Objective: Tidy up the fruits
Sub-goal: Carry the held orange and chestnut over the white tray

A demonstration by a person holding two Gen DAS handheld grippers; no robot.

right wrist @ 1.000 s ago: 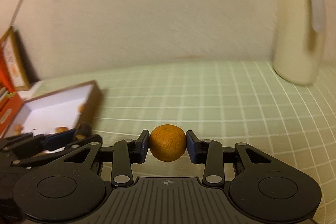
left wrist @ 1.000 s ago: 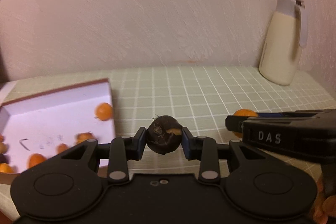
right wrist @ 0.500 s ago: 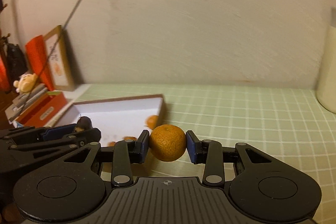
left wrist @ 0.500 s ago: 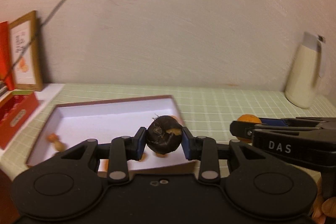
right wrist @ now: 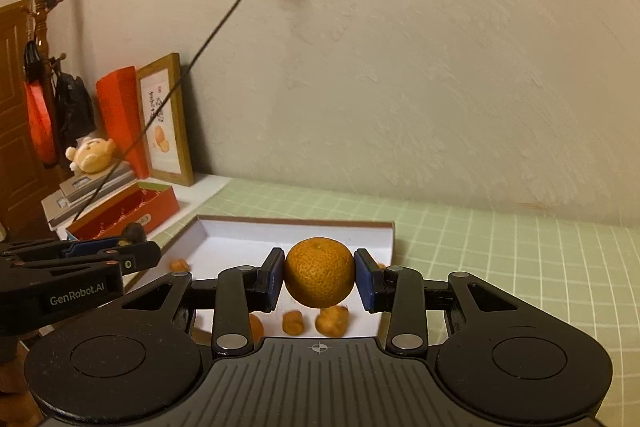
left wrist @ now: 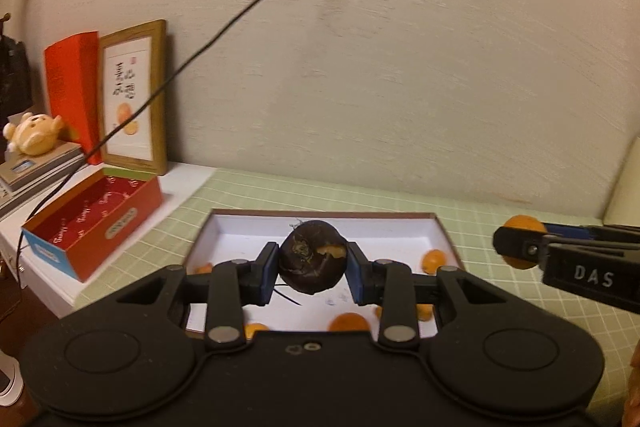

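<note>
Here, in the left wrist view, the left gripper (left wrist: pixel 312 273) pinches a dark round fruit (left wrist: pixel 312 257) above the white box (left wrist: pixel 439 227), where several small orange fruits (left wrist: pixel 434 259) already lie, so sorting looks partly done. The right wrist view shows the right gripper (right wrist: pixel 319 278) clamping a mandarin (right wrist: pixel 319 272) over the same box; only this view shows the coat rack (right wrist: pixel 38 7).

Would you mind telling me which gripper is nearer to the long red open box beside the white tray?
Left. The left gripper, holding a dark round fruit, sits just by the red box; the right gripper, holding an orange mandarin, lies further right, over the tray.
</note>
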